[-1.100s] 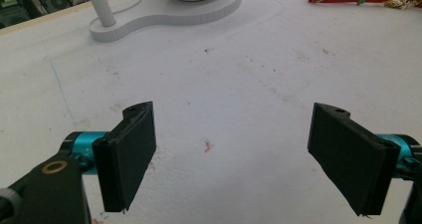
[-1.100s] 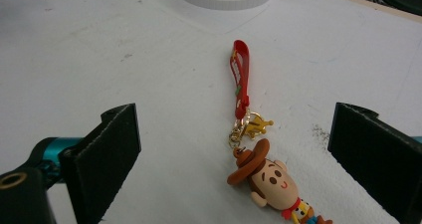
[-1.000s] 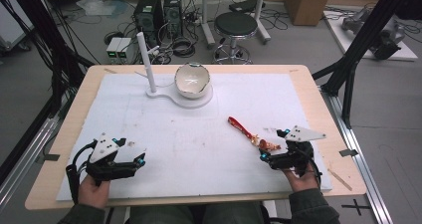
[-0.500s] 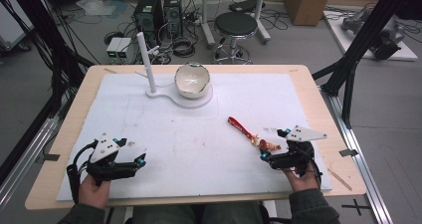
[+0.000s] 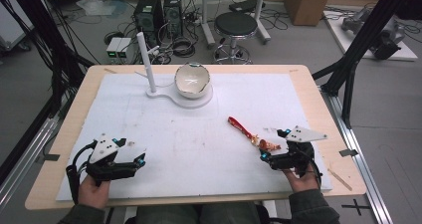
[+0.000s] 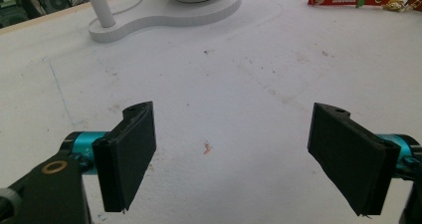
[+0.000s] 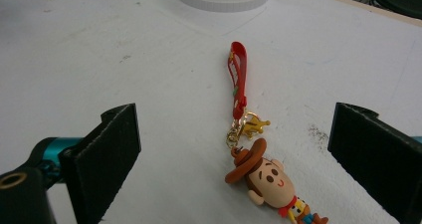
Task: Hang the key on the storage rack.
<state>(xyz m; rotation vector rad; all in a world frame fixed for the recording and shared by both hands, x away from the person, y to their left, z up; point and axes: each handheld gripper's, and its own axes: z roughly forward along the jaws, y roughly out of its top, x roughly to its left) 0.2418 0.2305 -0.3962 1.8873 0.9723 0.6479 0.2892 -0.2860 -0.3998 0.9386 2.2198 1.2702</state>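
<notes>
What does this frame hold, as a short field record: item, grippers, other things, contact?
item: keychain with red strap and cowboy figure, flat on the mat
right gripper: open, jaws either side of the figure, not touching
left gripper: open over bare mat
other: bowl on white stand, far side
contact: none

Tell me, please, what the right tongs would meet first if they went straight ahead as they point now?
Probably the cowboy figure of the keychain, lying between the open jaws of the right tongs. Beyond it come the gold star charm and the red strap.
</notes>
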